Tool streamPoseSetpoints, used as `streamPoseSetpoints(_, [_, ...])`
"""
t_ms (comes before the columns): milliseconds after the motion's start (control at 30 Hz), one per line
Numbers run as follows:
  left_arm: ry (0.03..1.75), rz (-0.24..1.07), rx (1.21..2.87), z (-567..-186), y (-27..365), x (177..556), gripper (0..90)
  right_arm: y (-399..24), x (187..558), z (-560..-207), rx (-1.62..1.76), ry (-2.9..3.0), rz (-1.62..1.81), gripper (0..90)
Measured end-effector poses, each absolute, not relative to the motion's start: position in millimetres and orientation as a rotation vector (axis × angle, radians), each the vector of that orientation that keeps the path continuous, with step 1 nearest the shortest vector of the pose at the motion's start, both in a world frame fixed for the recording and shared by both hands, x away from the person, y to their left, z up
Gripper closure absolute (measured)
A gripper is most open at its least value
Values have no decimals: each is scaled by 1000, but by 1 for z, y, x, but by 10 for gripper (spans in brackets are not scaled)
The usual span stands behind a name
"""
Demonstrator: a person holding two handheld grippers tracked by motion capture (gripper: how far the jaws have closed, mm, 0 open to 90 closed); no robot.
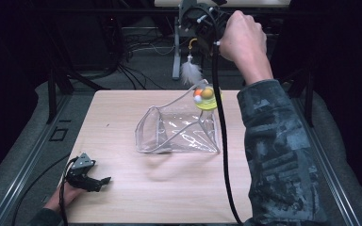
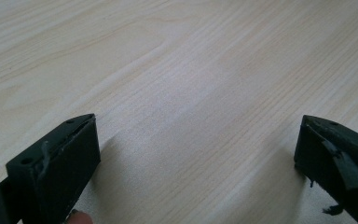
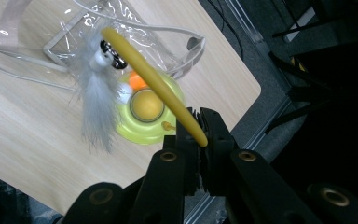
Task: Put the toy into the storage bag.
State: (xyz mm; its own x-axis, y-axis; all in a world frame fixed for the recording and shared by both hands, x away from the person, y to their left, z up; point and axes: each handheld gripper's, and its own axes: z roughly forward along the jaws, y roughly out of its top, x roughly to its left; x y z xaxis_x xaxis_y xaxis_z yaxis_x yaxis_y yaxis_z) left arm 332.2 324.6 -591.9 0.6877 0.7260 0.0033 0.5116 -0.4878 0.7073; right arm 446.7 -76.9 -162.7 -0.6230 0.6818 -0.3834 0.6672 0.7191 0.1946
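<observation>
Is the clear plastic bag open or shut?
Open: the clear plastic bag lies on the table, its mouth gaping toward the left.

Pouch [image 1: 179,129] lies mid-surface [image 1: 136,197], the round toy [image 1: 206,98] touching its far right corner. Feather wand [image 1: 191,70] hangs above the far edge from the right gripper [image 1: 202,21]. Left gripper [image 1: 87,176] rests at the near left corner, well apart from the pouch

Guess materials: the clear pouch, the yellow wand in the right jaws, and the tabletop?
Clear pouch: looks like soft transparent vinyl, glossy, with creases and glare streaks; pale piping along its edges.
Yellow wand: probably rubber or flexible plastic, matte; it bends in an arc from the right gripper, ending in a white feather, seemingly real or synthetic.
Tabletop: light wood or wood-look laminate, visible straight grain, satin sheen.
</observation>
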Motion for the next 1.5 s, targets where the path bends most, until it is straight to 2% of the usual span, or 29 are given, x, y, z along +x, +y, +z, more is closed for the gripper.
streamPoseSetpoints(667, [945,395,2197,-592,325,332,0,-38,460,-184,965,2564,111,871])
streamPoseSetpoints(1500, [947,393,2195,-592,324,332,0,-25,481,-249,943,2677,70,871])
